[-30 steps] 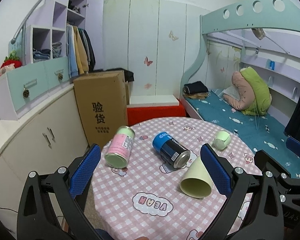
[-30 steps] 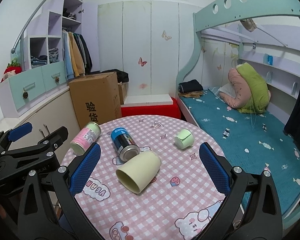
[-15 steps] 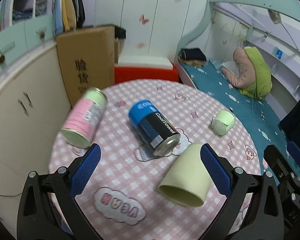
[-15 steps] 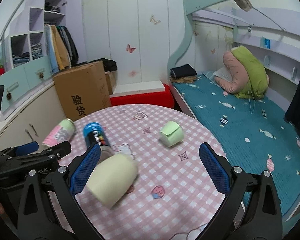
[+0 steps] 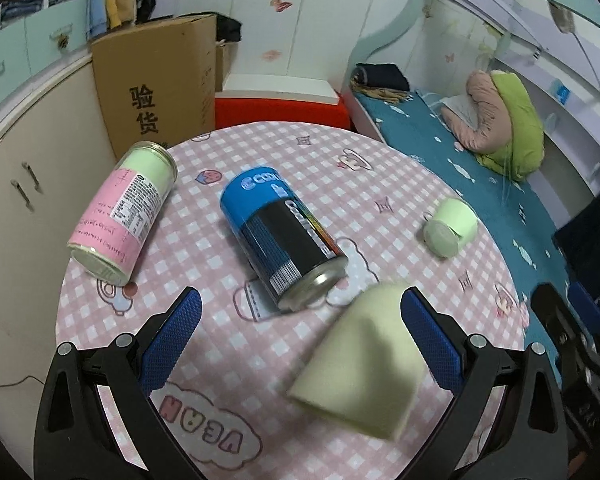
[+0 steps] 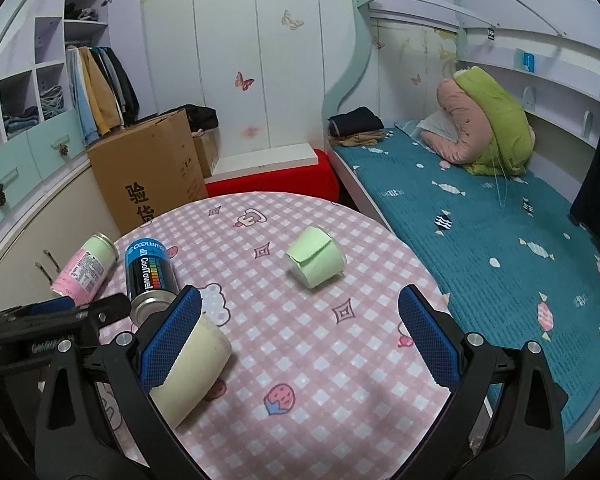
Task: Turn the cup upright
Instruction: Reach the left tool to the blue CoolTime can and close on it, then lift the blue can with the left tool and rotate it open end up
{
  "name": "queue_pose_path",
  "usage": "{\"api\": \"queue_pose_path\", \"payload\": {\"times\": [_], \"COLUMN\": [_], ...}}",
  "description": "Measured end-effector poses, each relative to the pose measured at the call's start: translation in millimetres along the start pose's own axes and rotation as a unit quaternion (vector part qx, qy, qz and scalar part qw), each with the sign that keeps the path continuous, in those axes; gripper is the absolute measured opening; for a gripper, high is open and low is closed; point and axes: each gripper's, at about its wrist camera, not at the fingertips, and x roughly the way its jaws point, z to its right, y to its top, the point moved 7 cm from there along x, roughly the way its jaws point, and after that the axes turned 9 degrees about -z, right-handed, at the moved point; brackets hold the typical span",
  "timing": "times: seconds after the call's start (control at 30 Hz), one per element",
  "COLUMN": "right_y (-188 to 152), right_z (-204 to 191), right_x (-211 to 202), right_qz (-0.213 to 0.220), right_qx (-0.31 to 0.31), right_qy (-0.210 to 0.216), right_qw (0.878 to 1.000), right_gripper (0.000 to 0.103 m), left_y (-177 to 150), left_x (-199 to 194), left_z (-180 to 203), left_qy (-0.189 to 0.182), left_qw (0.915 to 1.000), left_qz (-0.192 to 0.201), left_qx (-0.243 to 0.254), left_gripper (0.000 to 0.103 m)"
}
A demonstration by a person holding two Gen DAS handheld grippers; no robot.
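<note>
A pale yellow cup (image 5: 360,364) lies on its side on the round pink checked table (image 5: 204,360), its open mouth towards me. It also shows in the right wrist view (image 6: 192,372). A small green paper cup (image 5: 452,227) lies on its side further right, seen also in the right wrist view (image 6: 316,256). My left gripper (image 5: 298,336) is open, low over the table, with the yellow cup just inside its right finger. My right gripper (image 6: 298,336) is open and empty, with the yellow cup behind its left finger.
A blue and black can (image 5: 284,236) and a pink and green can (image 5: 122,212) lie on their sides on the table's left half. A cardboard box (image 5: 156,80) and cabinets stand behind the table. A bed (image 6: 480,216) runs along the right.
My left gripper has come forward and down over the table towards the yellow cup. My right gripper has swung right, so the green cup now sits between its fingers in view.
</note>
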Motion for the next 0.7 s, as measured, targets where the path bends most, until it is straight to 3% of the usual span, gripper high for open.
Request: {"api": "queue_pose_path", "payload": {"times": [0.17, 0.43, 0.6, 0.63, 0.67, 0.7], "right_y": [11, 20, 20, 20, 20, 20], "right_z": [-3, -6, -7, -6, -7, -7], "right_x": [18, 57, 78, 81, 84, 88], "right_qz": [-0.01, -0.03, -0.045, -0.048, -0.051, -0.053], "right_qx": [-0.005, -0.003, 0.003, 0.004, 0.005, 0.007], "right_qy": [-0.002, 0.009, 0.018, 0.02, 0.022, 0.028], "right_qw": [1.0, 1.0, 0.999, 0.999, 0.998, 0.998], "right_gripper": [0.098, 0.098, 0.098, 0.098, 0.098, 0.098], "left_y": [24, 47, 54, 54, 54, 54], "left_x": [23, 80, 103, 105, 109, 112], "left_z": [-2, -3, -9, -9, -10, -10], "left_qy": [0.027, 0.012, 0.031, 0.031, 0.028, 0.023], "left_qw": [0.9991, 0.9947, 0.9923, 0.9922, 0.9916, 0.9912], "left_qz": [-0.028, -0.092, -0.11, -0.112, -0.119, -0.124], "left_qx": [-0.015, -0.044, -0.047, -0.046, -0.043, -0.041], "left_gripper": [0.096, 0.096, 0.095, 0.094, 0.083, 0.081]}}
